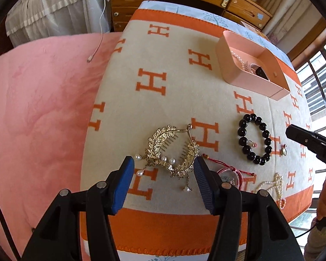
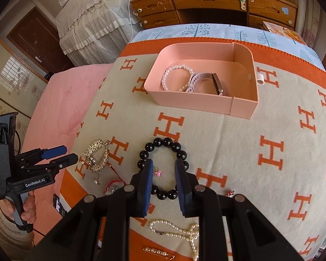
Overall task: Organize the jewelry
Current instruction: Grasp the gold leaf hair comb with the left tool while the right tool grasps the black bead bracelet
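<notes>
The left tongs gape empty over the gold hair comb near the blanket's front edge. The right tongs, narrowly parted, grip nothing above the black bead bracelet; bare blanket stretches ahead to the pink box. The left handle reads "GenRobot.AI".

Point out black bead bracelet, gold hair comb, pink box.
black bead bracelet (image 2: 167, 141): right wrist view, top beads.
gold hair comb (image 1: 160, 139): left wrist view, leaf-shaped part.
pink box (image 2: 191, 101): right wrist view, near outer wall.
</notes>
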